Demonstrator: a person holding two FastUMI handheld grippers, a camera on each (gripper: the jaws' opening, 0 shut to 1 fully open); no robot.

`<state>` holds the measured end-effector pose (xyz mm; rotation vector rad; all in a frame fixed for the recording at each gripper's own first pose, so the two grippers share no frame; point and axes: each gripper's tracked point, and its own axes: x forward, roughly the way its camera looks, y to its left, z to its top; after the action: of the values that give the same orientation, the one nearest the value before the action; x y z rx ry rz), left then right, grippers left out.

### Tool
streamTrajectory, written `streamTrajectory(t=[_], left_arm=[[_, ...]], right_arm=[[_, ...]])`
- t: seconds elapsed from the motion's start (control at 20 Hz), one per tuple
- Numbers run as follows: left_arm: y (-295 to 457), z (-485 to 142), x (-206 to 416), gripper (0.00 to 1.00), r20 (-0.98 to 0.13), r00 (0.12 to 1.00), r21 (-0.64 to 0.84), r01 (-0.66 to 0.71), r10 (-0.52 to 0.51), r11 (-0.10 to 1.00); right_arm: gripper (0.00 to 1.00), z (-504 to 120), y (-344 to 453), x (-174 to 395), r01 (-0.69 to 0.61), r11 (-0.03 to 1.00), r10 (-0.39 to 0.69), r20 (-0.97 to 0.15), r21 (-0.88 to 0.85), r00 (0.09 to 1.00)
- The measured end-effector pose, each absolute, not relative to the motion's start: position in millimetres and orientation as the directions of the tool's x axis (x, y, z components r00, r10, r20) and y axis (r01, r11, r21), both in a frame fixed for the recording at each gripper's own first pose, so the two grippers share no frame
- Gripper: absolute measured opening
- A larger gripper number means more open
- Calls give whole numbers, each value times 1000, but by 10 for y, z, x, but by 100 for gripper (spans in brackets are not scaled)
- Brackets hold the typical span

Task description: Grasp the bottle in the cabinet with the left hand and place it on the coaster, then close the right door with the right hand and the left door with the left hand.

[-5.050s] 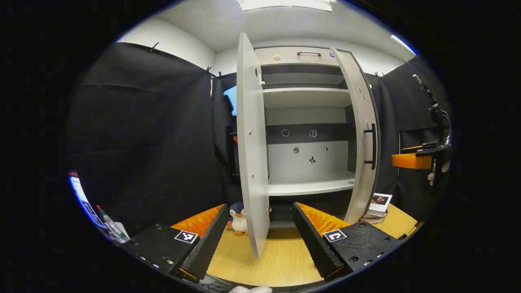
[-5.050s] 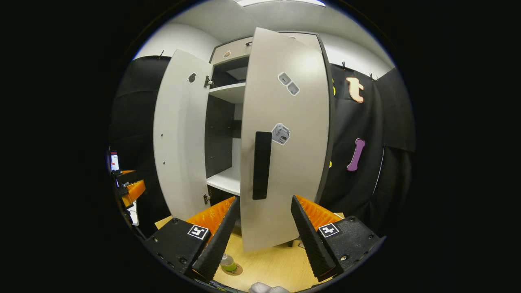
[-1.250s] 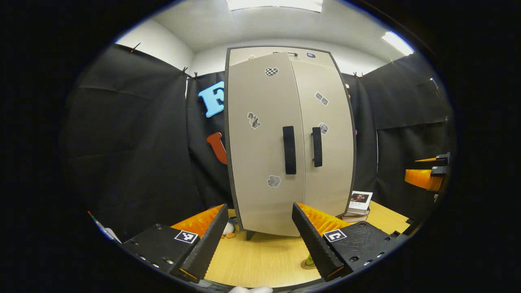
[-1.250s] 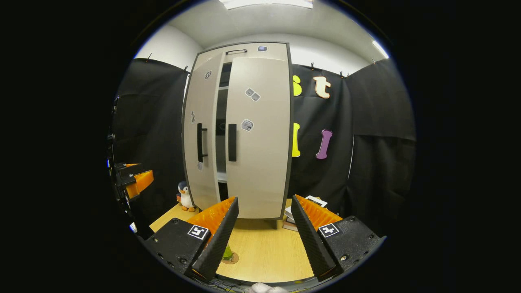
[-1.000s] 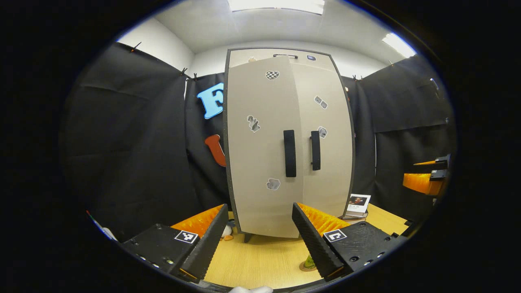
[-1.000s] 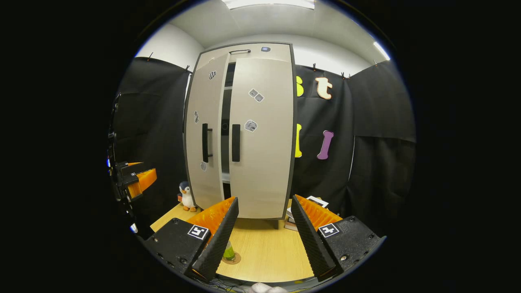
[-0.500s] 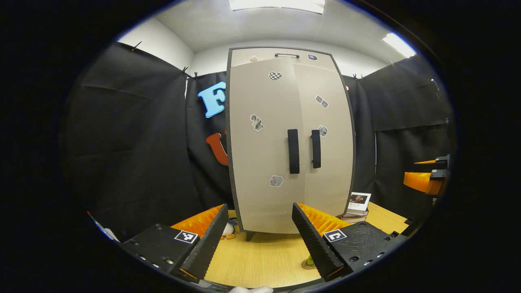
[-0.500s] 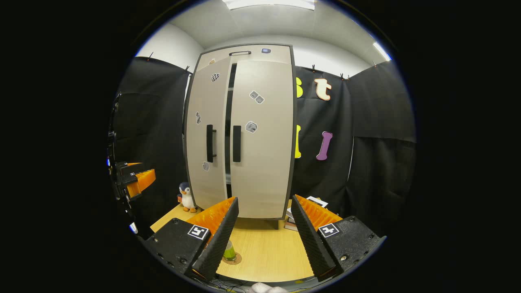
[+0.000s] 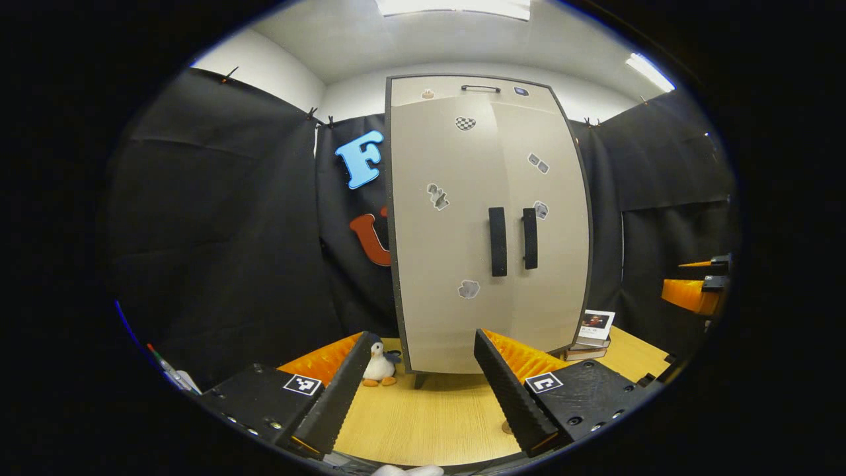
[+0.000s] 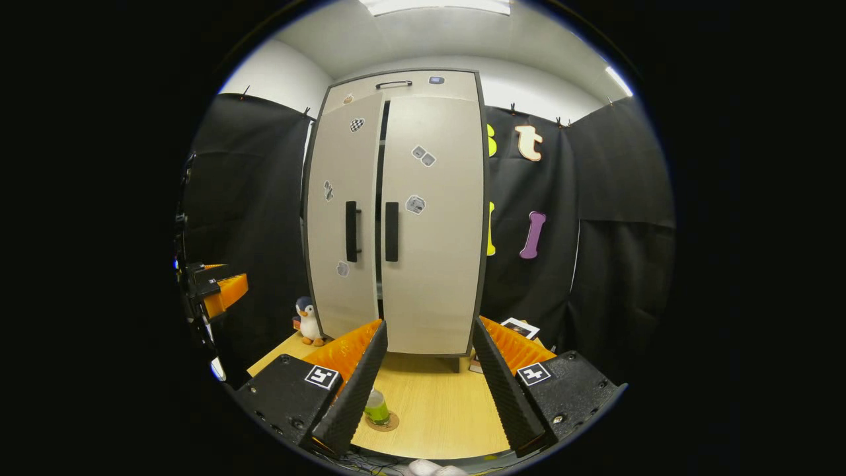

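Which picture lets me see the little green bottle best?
The right gripper view. There the bottle stands on its coaster on the table, partly behind that tool's finger. In the left gripper view only a sliver of the coaster peeks past a finger.

Left tool [image 9: 422, 334]: two long wedge-shaped fingers [image 9: 330, 403], narrow at the tips and broad toward the camera, inner faces cut with fine cross ridges, outer backs ribbed. Each finger seated on a blocky angular mount [image 9: 595, 390] bearing a square black-and-white marker [image 9: 302, 384] on its top face. Small round screws [image 9: 574, 420] set in a row along the mounts' lower edges.

Right tool [image 10: 429, 322]: same build, with ridged wedge fingers, angular mounts, a black-and-white square marker on each mount, and round screws near the outer corners.
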<state>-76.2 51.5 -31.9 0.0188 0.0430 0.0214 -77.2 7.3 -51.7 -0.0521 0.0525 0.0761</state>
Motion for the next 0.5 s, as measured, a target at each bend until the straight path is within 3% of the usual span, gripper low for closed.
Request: streamTrajectory(t=[0.5], left_arm=[[477,-296,-661,96,-39,999,-10,-19,18,1000]], right_arm=[[81,-443,61,-664,-89,994,86,-46,-56,995]])
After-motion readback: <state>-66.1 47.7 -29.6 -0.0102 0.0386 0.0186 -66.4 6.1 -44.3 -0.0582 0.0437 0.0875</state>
